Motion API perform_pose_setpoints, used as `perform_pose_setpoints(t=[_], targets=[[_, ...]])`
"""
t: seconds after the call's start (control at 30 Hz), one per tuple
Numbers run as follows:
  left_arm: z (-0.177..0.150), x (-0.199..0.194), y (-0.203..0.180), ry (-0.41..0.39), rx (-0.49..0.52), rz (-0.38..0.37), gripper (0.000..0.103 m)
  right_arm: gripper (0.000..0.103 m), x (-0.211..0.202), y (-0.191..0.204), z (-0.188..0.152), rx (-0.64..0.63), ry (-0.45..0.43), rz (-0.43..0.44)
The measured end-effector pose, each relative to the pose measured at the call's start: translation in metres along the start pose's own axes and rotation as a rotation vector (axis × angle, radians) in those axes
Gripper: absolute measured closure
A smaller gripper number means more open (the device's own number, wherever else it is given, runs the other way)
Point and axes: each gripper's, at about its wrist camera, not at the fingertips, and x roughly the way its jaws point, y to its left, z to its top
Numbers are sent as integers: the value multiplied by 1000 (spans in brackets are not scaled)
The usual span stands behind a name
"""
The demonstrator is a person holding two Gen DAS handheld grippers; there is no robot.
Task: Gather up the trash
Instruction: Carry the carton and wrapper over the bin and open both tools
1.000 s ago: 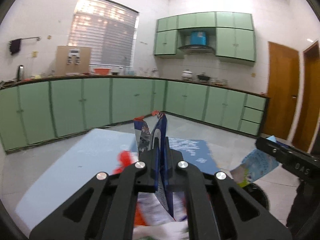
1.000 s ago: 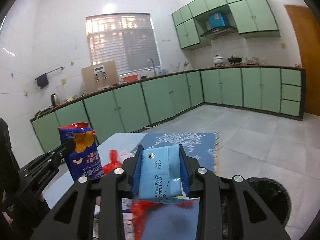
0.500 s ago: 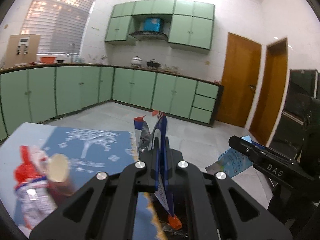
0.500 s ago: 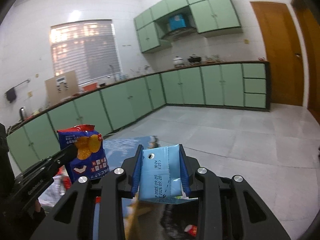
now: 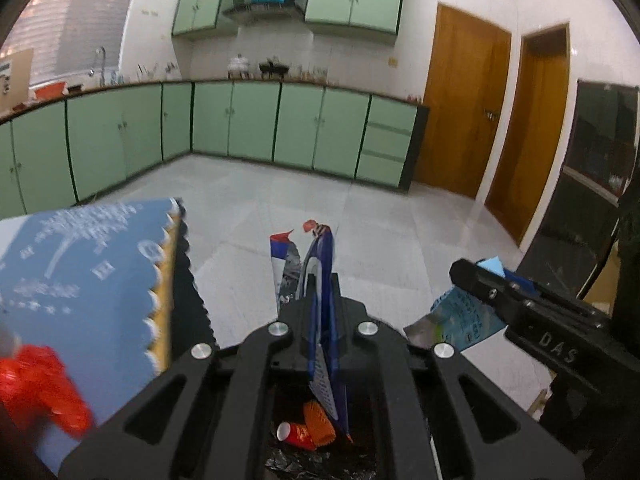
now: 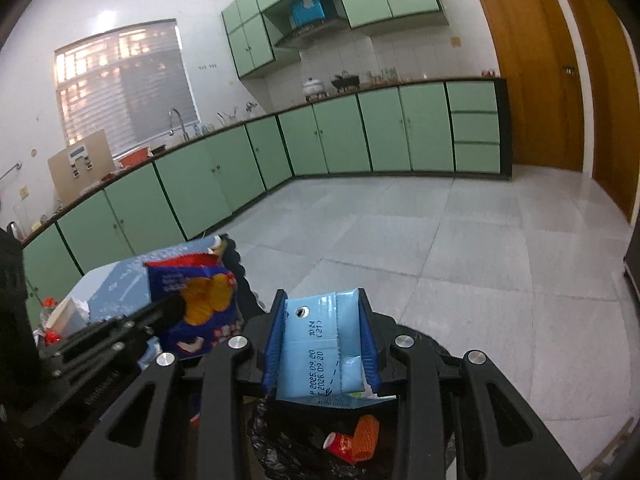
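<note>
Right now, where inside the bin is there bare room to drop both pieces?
Bare black liner shows left of the red paper cup and orange mesh sleeve. That right side is crowded. Chip bag and blue carton hang above the opening.

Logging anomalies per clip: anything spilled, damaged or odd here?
Nothing spilled. The light-blue carton in the right gripper is squashed flat and the chip bag in the left gripper is torn open, as trash would be. Both hang above the black-lined bin, which holds a red cup.
</note>
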Motion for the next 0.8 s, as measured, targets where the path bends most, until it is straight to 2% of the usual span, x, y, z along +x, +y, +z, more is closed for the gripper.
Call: perform_pose_setpoints(t=[0.07, 0.13, 0.17, 0.3, 0.43, 0.6, 0.7, 0.8], targets=[[-4, 15, -1, 37, -5, 2, 93, 69, 10, -9, -5, 13, 22, 4], [-8, 26, 3, 64, -16, 9, 79, 69, 20, -18, -6, 29, 46, 9], [-9, 29, 5, 70, -21, 13, 76, 67, 24, -22, -7, 38, 54, 8], [-8, 32, 7, 68, -20, 23, 70, 59, 27, -33, -7, 59, 62, -2], [-1, 22, 9, 47, -27, 15, 69, 53, 17, -34, -4, 58, 46, -11], [17, -21, 28, -20, -54, 20, 65, 46, -6, -19, 2, 31, 12, -11], [26, -58, 45, -64, -66, 54, 60, 38, -24, -3, 4, 27, -18, -3], [24, -99, 60, -111, -54, 120, 51, 30, -40, 15, 4, 17, -41, 10]])
